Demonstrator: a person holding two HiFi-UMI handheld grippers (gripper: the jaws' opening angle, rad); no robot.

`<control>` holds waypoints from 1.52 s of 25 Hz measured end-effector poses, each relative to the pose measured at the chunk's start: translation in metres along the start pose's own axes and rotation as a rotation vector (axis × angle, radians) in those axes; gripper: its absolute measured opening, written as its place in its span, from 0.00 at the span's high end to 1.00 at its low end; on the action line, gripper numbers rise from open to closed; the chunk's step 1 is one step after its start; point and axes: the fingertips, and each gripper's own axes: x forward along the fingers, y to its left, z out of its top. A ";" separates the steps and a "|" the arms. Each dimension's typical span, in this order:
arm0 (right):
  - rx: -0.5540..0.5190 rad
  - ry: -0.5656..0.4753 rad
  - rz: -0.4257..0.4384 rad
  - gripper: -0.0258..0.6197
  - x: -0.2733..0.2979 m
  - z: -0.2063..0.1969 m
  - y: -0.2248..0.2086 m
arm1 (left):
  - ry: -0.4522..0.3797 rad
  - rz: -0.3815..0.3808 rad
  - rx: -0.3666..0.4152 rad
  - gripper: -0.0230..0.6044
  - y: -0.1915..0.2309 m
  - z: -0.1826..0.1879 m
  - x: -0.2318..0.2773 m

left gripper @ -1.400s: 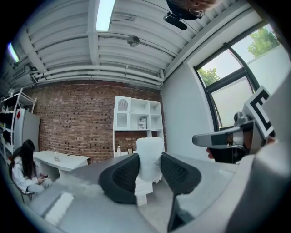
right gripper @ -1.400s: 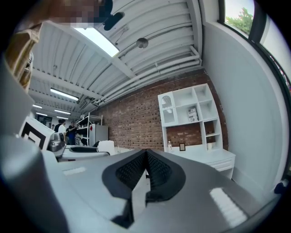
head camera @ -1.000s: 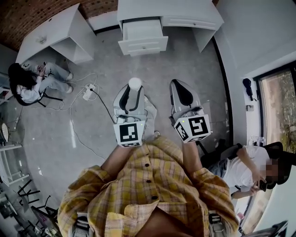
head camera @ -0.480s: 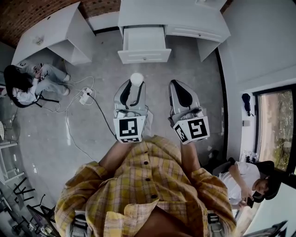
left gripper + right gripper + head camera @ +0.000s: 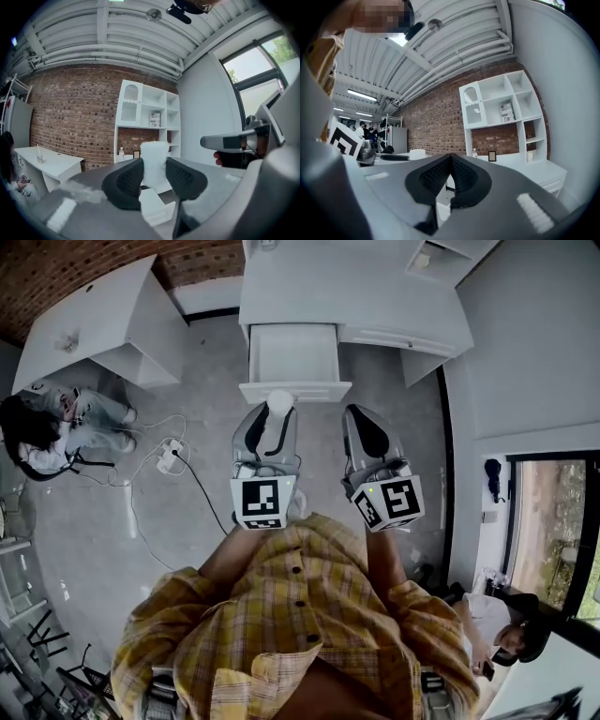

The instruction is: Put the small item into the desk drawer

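A small white item (image 5: 278,404) sits between the pads of my left gripper (image 5: 272,420), which is shut on it; in the left gripper view the item (image 5: 153,159) stands upright between the dark pads. In the head view it hangs just at the front panel of the open white drawer (image 5: 292,388), which is pulled out of the white desk (image 5: 375,292). The drawer's inside looks bare. My right gripper (image 5: 362,420) is level beside the left one, jaws shut (image 5: 450,174) with nothing between them, short of the desk front.
A second white desk (image 5: 94,315) stands at the left against the brick wall. A power strip with cables (image 5: 169,456) lies on the floor left of my grippers. One person sits at the far left (image 5: 42,427), another at the lower right (image 5: 502,634). White shelves (image 5: 147,110) stand behind the desk.
Both grippers have travelled forward towards the desk. The drawer, well ahead of the white item a second ago, now sits right at the left gripper's tip. Neither gripper's jaws have changed.
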 end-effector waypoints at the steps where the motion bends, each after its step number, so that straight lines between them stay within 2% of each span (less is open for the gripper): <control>1: 0.000 0.006 0.000 0.96 0.012 0.000 -0.005 | 0.003 -0.003 -0.004 0.70 0.006 0.001 0.011; 6: 0.007 0.038 -0.006 0.96 0.066 -0.004 -0.025 | 0.024 -0.020 -0.020 0.70 0.031 0.000 0.058; 13: 0.001 0.069 -0.024 0.96 0.113 -0.021 -0.041 | 0.065 -0.043 -0.034 0.70 0.056 -0.017 0.101; 23: 0.021 0.122 -0.042 0.96 0.142 -0.041 -0.058 | 0.114 -0.056 -0.062 0.70 0.069 -0.034 0.133; 30: 0.051 0.190 -0.030 0.96 0.157 -0.072 -0.067 | 0.188 -0.040 -0.083 0.70 0.079 -0.063 0.155; 38: 0.091 0.236 -0.016 0.96 0.198 -0.097 -0.101 | 0.282 -0.005 -0.123 0.70 0.093 -0.093 0.199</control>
